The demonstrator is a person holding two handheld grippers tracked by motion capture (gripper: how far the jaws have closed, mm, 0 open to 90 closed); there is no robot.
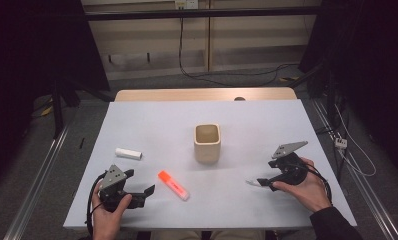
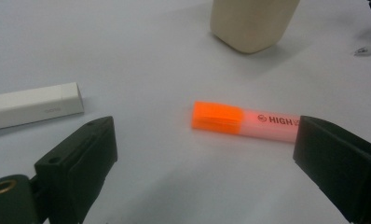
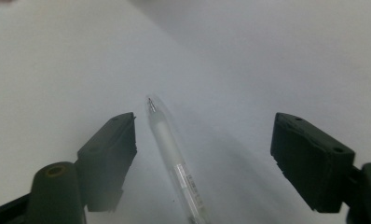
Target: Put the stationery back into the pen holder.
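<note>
An orange-capped highlighter (image 1: 173, 185) lies on the white table (image 1: 152, 115), just right of my left gripper (image 1: 139, 192). In the left gripper view the highlighter (image 2: 239, 120) rests ahead of the wide-apart jaws of that gripper (image 2: 204, 154), touching neither. A clear pen (image 1: 252, 183) lies by my right gripper (image 1: 267, 175). In the right gripper view the pen (image 3: 172, 154) lies flat between the spread jaws of this gripper (image 3: 207, 130), nearer the left one, tip pointing away; no pad presses on it. A beige square cup (image 1: 207, 143) stands mid-table.
A white stick-shaped case (image 1: 128, 153) lies left of the cup, above my left hand; it shows as a white case (image 2: 32, 106) in the left gripper view. The table's front edge runs just below both hands. A wooden strip (image 1: 202, 94) borders the far edge.
</note>
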